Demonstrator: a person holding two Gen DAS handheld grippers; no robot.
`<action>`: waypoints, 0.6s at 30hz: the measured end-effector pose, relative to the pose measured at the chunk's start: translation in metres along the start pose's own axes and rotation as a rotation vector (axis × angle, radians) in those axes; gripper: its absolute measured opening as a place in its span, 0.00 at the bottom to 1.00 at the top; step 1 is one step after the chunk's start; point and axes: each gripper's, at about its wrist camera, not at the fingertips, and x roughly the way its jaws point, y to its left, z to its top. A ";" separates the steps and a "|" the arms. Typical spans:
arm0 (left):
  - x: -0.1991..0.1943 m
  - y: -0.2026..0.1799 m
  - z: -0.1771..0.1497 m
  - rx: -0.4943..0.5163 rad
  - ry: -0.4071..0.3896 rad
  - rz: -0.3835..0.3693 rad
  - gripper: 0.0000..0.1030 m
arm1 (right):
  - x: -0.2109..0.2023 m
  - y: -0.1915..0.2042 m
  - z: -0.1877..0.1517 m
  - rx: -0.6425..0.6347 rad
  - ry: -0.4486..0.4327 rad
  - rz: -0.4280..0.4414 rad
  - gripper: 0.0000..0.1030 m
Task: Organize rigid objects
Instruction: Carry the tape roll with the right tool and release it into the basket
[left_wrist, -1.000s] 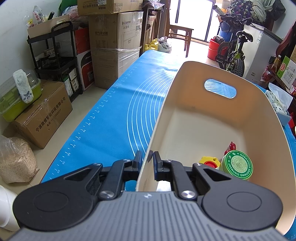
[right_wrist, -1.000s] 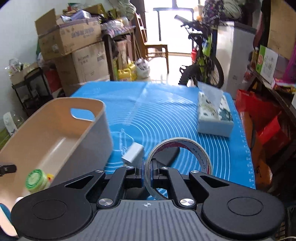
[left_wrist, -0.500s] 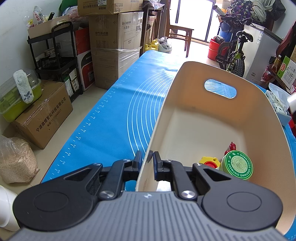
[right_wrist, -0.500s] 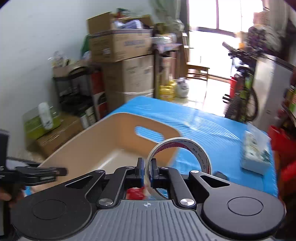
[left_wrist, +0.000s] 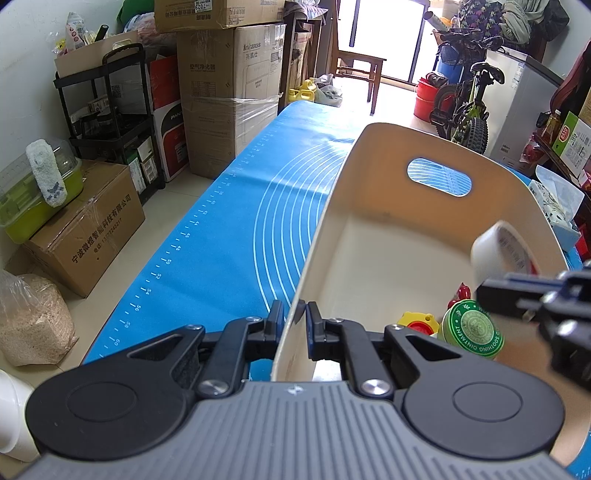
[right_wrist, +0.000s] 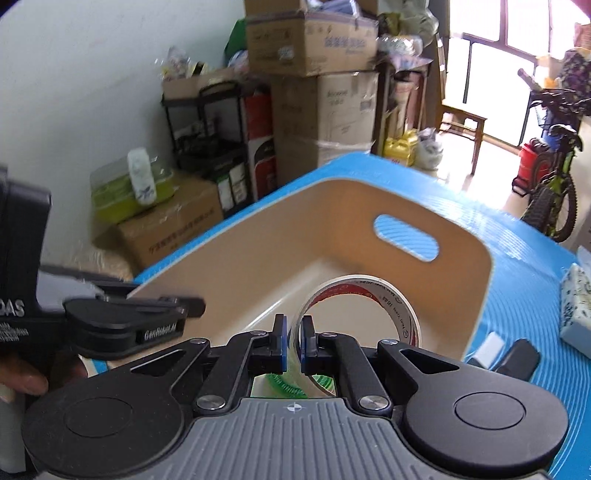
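Cluttered home storeroom: stacked cardboard boxes (left_wrist: 229, 70), bicycle (left_wrist: 465, 110), shelf rack (left_wrist: 107, 107).

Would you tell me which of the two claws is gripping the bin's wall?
The left claw pinches the beige bin wall; the right claw holds the tape roll.

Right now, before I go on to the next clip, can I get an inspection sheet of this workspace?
Surface: blue measuring mat covering the table.
Job's things: cream plastic bin with a handle cutout holds a green round ointment tin, a yellow and red toy and a small red piece; clear packing tape roll hangs over the bin.
Clutter: white block, black object and tissue pack on the mat.
Grippers: left gripper shut on the bin's wall; right gripper shut on the tape roll.
Cables: nothing seen.
Surroundings: stacked cardboard boxes, black shelf rack, bicycle.
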 end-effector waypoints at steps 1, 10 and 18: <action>0.000 0.000 0.000 0.001 0.000 0.000 0.13 | 0.003 0.001 -0.002 -0.001 0.017 0.001 0.17; 0.000 0.001 0.000 0.000 -0.001 0.000 0.13 | 0.011 -0.006 -0.004 0.027 0.058 -0.006 0.27; 0.000 0.000 0.000 0.000 -0.001 -0.001 0.13 | -0.025 -0.027 -0.002 0.073 -0.063 -0.008 0.37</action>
